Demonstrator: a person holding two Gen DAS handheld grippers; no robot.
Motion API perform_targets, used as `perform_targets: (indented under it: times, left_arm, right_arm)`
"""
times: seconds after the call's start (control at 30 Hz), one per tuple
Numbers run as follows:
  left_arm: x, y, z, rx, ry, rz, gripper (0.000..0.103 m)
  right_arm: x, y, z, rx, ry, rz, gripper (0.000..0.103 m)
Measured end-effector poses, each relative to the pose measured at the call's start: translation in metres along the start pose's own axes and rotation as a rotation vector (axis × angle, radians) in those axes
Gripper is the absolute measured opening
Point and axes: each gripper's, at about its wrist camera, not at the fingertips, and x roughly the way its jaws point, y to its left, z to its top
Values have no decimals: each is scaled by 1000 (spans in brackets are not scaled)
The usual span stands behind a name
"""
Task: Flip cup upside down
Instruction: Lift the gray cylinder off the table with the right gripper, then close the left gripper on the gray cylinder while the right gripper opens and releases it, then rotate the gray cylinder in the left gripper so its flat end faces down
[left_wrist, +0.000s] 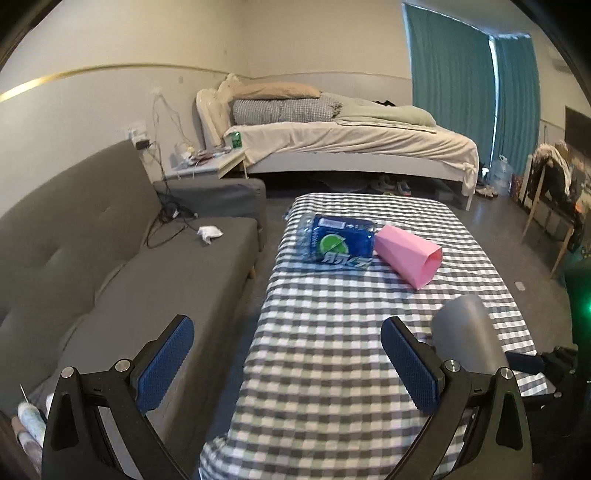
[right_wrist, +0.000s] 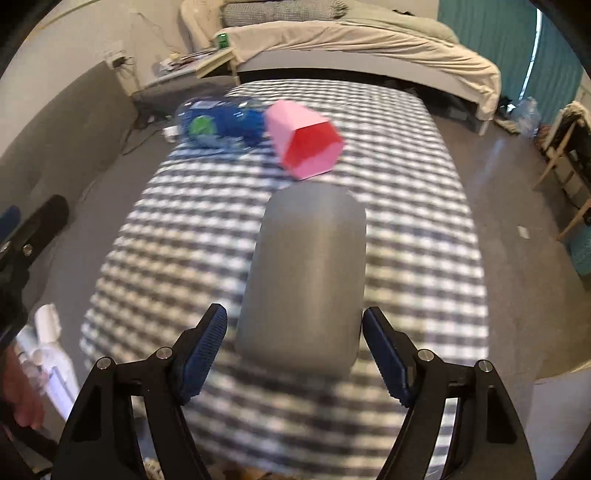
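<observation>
A grey cup stands on the checked tablecloth with its closed end up. My right gripper is open, its blue pads on either side of the cup's lower part without touching it. The cup also shows in the left wrist view, just right of my open, empty left gripper, which hovers over the table's near left edge. A pink faceted cup lies on its side farther back; it also shows in the right wrist view.
A blue pack with a green logo lies beside the pink cup. A grey sofa runs along the table's left. A bed stands behind, a wooden chair to the right.
</observation>
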Motion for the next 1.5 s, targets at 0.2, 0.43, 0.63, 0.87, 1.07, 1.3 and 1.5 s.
perform_targets:
  times: [0.2, 0.43, 0.63, 0.87, 1.07, 1.3, 1.5]
  left_arm:
    - [-9, 15, -3, -58, -4, -6, 103]
    - [-10, -1, -6, -28, -1, -9, 103]
    - [-14, -35, -7, -30, 4, -51, 103]
    - [-18, -88, -10, 8, 3, -140, 103]
    - [-5, -115, -16, 8, 50, -187, 103]
    - [9, -129, -27, 31, 75, -197, 103]
    - [22, -141, -42, 73, 134, -258, 103]
  right_arm:
    - [-7, 1, -7, -5, -10, 8, 76]
    - [-43, -21, -21, 35, -152, 48, 83]
    - [-80, -54, -28, 107, -292, 53, 83]
    - [-108, -87, -40, 134, -423, -86, 84]
    - [-106, -116, -46, 168, -438, -151, 88]
    - [-95, -134, -49, 197, -423, -165, 101]
    - [-80, -141, -53, 221, -378, -154, 102]
